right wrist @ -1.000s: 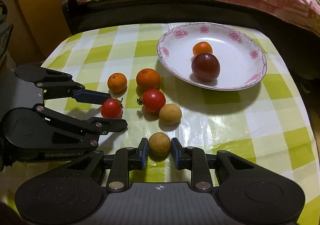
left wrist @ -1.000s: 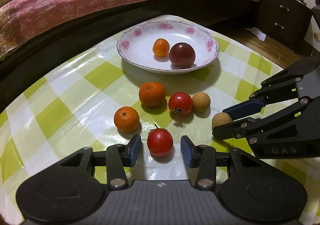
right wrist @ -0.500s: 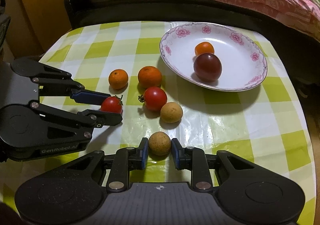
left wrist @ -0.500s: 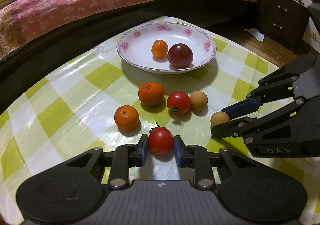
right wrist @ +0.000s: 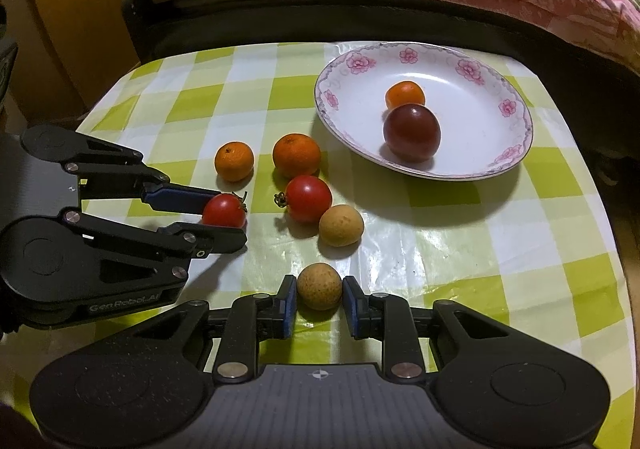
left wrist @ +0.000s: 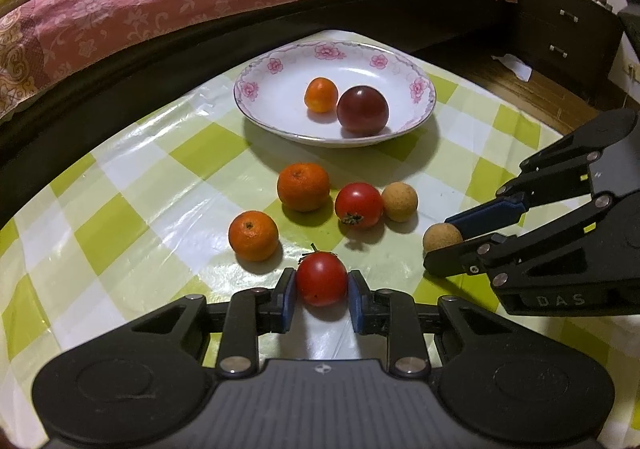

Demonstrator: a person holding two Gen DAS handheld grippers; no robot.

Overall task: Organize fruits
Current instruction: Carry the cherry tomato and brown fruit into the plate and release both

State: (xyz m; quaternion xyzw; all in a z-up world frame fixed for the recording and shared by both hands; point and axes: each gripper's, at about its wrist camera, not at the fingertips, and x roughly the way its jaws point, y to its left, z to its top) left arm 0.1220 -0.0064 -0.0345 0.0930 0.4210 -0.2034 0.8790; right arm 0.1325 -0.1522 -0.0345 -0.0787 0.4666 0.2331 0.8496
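The small red tomato [left wrist: 321, 279] is now pinched between the blue pads of the left claw [left wrist: 321, 296], which stood wide apart around it a second ago and had just closed on it half a second ago. The tan round fruit [right wrist: 319, 286] is clamped in the right claw [right wrist: 319, 299], as before; whether either fruit is lifted off the checked table [right wrist: 460, 245] cannot be told. On the table between claws and plate [right wrist: 496, 163], two oranges, a second tomato [right wrist: 309, 198] and another tan fruit [right wrist: 341, 225] are unmoved. In the plate, a small orange and a dark red fruit [right wrist: 412, 132] lie touching.
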